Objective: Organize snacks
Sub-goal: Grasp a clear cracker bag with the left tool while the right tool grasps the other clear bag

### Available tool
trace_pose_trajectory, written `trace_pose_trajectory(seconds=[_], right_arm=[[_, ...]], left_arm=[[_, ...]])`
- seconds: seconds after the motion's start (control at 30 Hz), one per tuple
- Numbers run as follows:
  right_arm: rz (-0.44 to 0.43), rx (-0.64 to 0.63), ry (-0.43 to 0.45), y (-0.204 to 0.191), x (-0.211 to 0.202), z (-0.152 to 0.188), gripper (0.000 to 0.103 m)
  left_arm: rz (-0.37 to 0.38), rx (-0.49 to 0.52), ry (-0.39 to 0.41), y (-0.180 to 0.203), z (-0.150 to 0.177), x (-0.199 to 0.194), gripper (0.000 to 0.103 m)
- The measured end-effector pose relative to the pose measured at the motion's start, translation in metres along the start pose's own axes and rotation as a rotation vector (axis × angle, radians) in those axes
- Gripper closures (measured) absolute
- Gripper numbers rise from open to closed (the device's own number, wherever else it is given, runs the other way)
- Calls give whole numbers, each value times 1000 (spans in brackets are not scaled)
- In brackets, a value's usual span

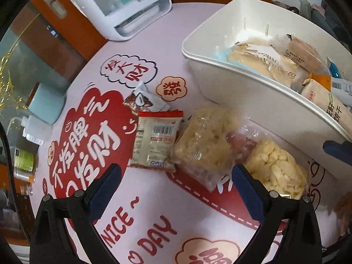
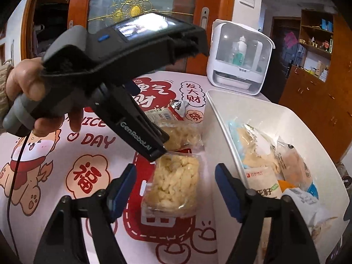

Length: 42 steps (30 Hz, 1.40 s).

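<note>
1. The right gripper (image 2: 175, 187) stood spread, empty, its jaws to either side of a puffed-snack pack (image 2: 173, 182) on the table mat (image 2: 88, 220); neither pad touched the wrapper.
2. That pack lay straight ahead of the right gripper, between the fingers, its long axis running away from the tool along the pointing line, so a squeeze would take it across its short width.
3. The white bin (image 2: 220, 118) sat just to the right of the right gripper, its near wall beside the pack. The judged next move was a grip and a short lift rightward over the rim.
4. The left gripper (image 1: 176, 176) was also spread and held nothing. In the right wrist view its fingertip hung over the far end of the same pack, so the two tools crowded one another there.
5. From the left gripper, a second puffed pack (image 1: 204, 145) lay ahead between the fingers, tilted across the pointing line; the first pack (image 1: 277, 167) lay just outside its right finger.
6. The right hand seemed nearer the first pack, the left nearer the second.
7. Count on the mat: two puffed packs; one flat sachet (image 1: 156, 140) with a barcode, touching the second pack's left side; one small brown packet (image 1: 143, 100) beyond the sachet, partly under it. Four loose items in all.
8. Count in the bin (image 1: 253, 92): several wrapped snacks, overlapping, so the exact number could not be told.
9. One bin; one white appliance (image 1: 118, 6) well beyond the left gripper.
</note>
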State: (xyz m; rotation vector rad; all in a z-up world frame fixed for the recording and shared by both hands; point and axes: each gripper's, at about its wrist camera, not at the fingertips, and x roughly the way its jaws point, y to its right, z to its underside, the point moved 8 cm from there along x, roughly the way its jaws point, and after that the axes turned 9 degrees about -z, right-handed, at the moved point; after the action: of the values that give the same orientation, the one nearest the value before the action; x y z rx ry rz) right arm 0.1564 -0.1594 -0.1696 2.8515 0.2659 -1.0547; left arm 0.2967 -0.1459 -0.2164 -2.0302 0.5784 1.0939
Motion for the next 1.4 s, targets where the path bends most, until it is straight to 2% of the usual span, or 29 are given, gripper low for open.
trace_pose_trajectory(seconds=[0.07, 0.23, 0.33, 0.43, 0.53, 0.6, 0.73, 0.77, 0.93, 1.07, 1.17, 1.3, 1.4], right_arm=[[-1, 7, -1, 4, 0, -2, 44], [-1, 24, -18, 5, 0, -2, 46], [31, 53, -38, 2, -3, 0, 42], [46, 85, -42, -2, -7, 5, 29], [44, 86, -54, -10, -8, 10, 27], [52, 78, -68, -15, -5, 12, 26], [106, 75, -88, -15, -2, 13, 25], [117, 79, -88, -15, -2, 14, 25], [174, 93, -106, -18, 0, 14, 22], [146, 91, -131, -32, 5, 18, 22], [183, 89, -149, -35, 11, 20, 22], [199, 163, -171, -26, 19, 23, 22], [226, 203, -200, -21, 27, 28, 22]], left_arm=[[15, -4, -9, 0, -3, 6, 3], [60, -19, -48, 7, -10, 26, 3], [89, -20, -61, 15, -14, 36, 3], [110, -22, -56, 19, -18, 40, 3], [141, -26, -57, 24, -22, 46, 3], [143, -18, -55, 28, -21, 50, 7], [141, -29, -4, 28, -21, 42, 34], [137, -37, -3, 27, -20, 41, 37], [113, -95, -11, 15, -4, 34, 40], [114, -171, -12, 4, 19, 21, 40], [109, -234, -28, -7, 39, 14, 40], [101, -314, -31, -23, 65, 1, 40], [57, -386, -30, -41, 82, -8, 40]])
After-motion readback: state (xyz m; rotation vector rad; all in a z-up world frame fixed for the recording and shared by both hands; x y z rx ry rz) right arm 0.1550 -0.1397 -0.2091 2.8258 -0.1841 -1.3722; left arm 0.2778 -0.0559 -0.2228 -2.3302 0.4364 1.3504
